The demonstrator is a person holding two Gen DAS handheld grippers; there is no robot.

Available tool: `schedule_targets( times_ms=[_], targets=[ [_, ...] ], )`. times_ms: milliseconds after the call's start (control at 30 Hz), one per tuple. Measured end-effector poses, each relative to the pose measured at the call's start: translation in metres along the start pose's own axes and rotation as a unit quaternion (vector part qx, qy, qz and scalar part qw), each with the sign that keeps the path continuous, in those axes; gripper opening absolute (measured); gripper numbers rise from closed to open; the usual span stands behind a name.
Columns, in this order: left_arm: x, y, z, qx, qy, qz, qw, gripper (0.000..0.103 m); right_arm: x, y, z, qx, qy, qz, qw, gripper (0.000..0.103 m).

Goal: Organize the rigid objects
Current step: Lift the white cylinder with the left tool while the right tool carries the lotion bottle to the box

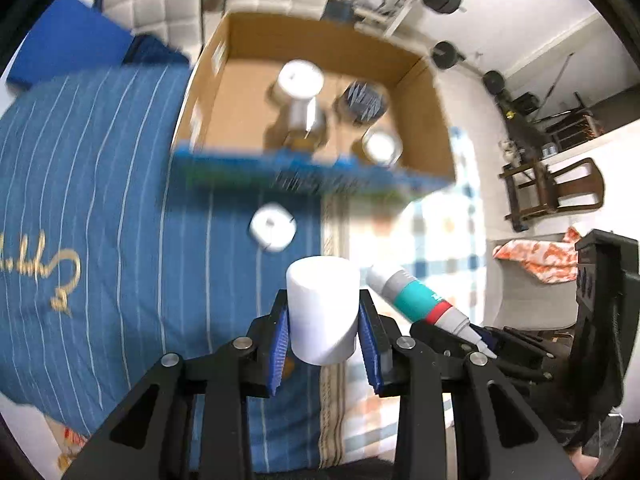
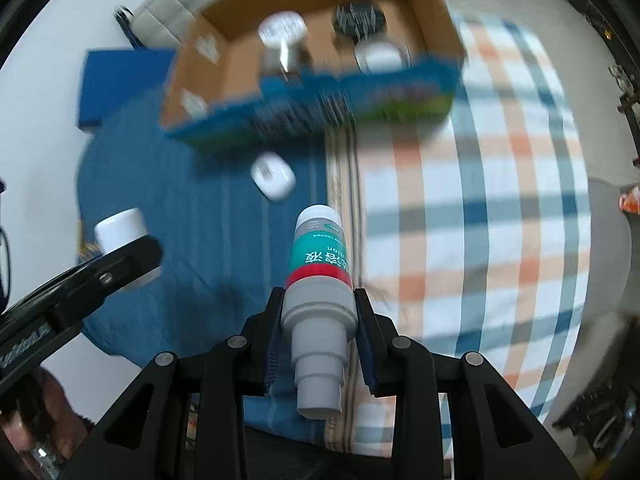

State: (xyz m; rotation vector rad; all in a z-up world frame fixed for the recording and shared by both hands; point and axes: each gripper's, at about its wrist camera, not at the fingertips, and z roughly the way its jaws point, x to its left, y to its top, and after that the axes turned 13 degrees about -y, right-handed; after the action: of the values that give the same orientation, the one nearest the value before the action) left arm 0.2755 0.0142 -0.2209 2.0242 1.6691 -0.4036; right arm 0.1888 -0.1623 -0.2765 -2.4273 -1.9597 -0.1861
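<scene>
Gripper (image 1: 324, 320) clamps white cylinder (image 1: 322, 312).

A bed (image 2: 500, 208) with blue striped and plaid covers carries an open cardboard box (image 1: 432, 120) and a small white case (image 1: 273, 227).

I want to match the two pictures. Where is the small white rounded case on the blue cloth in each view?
Left wrist view: white case at centre, below the cardboard box.
Right wrist view: white case just above centre, left of the plaid cloth.
Shared landmark: the cardboard box, just beyond the case.
</scene>
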Motion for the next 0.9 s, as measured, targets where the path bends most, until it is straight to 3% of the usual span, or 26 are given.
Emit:
schedule_targets(
  times_ms=[200,333,633,900],
  targets=[
    [0.003,0.067,-0.002,-0.027,0.003,0.005,0.9996,0.029,-0.005,0.076,-0.057,-0.068,0.003,0.002,0.998,0.035],
    [0.022,0.108,0.02,-0.012,0.009,-0.008,0.9999,0.029,-0.003,0.123,-0.061,-0.089,-0.015,0.01,0.996,0.035],
    [0.086,0.182,0.108,0.067,0.05,-0.064,0.9944,0.029,0.005,0.229,0.018,-0.061,-0.068,0.023,0.996,0.035],
    [0.115,0.211,0.158,0.106,0.086,-0.079,0.9875,0.029,0.022,0.287,0.081,-0.054,-0.098,0.026,0.993,0.035]
  ],
)
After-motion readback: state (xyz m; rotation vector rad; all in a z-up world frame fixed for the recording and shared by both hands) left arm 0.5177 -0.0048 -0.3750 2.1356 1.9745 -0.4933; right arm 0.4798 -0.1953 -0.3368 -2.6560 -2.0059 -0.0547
